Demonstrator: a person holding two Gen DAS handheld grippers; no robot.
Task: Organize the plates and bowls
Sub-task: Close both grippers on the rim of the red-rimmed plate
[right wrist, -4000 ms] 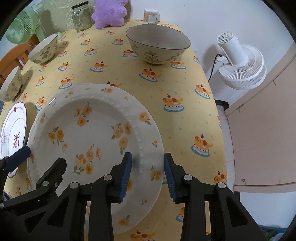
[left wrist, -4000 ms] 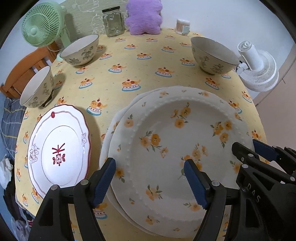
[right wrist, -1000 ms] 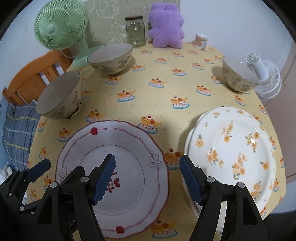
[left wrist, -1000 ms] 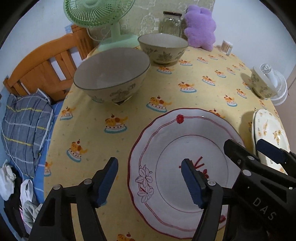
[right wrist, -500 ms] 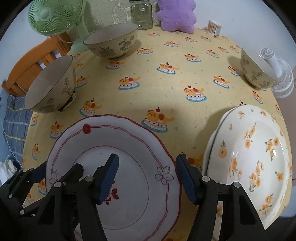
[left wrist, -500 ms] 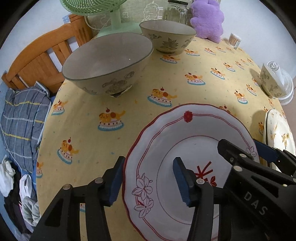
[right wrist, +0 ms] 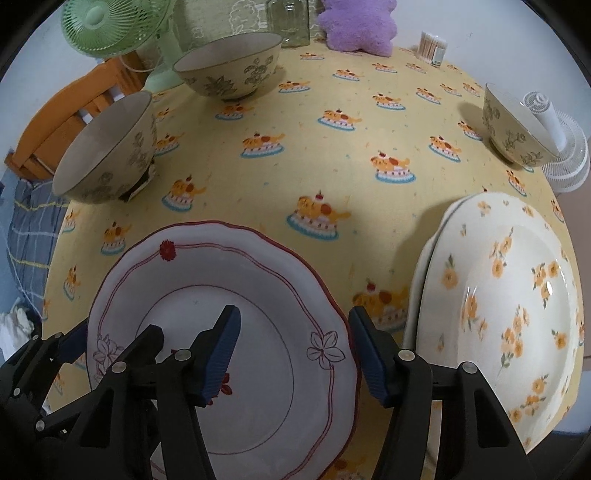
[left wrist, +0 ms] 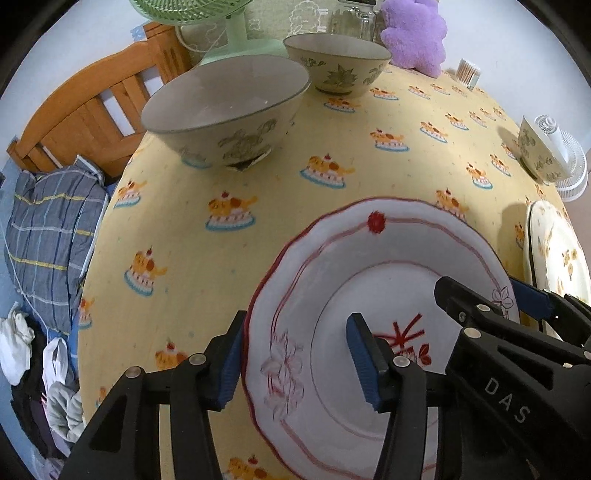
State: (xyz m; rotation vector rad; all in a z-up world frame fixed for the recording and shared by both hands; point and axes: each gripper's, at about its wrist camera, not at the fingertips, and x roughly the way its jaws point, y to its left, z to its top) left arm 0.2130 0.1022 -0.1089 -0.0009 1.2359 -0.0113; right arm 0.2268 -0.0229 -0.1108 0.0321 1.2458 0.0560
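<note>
A white plate with a red scalloped rim (left wrist: 388, 280) (right wrist: 258, 280) lies on the yellow tablecloth. My left gripper (left wrist: 295, 354) is open and straddles the plate's left edge. My right gripper (right wrist: 293, 350) is open and straddles its right edge. Two stacked plates with orange flowers (right wrist: 509, 295) (left wrist: 554, 251) lie to the right. Three leaf-patterned bowls stand on the table: one at the left (left wrist: 229, 114) (right wrist: 107, 147), one at the back (left wrist: 338, 62) (right wrist: 229, 62), one at the far right (right wrist: 513, 129) (left wrist: 535, 147).
A green fan (right wrist: 110, 29), a glass jar (right wrist: 291, 22), a purple plush (right wrist: 358, 26) and a toothpick holder (right wrist: 432, 46) stand at the back. A white fan (right wrist: 561, 147) is off the right edge. A wooden chair (left wrist: 92, 107) with folded cloth (left wrist: 48, 229) is on the left.
Both grippers left the flowered plates and moved left to the red-rimmed plate. In the last half second both came lower and closer, and their jaws now bracket its edges.
</note>
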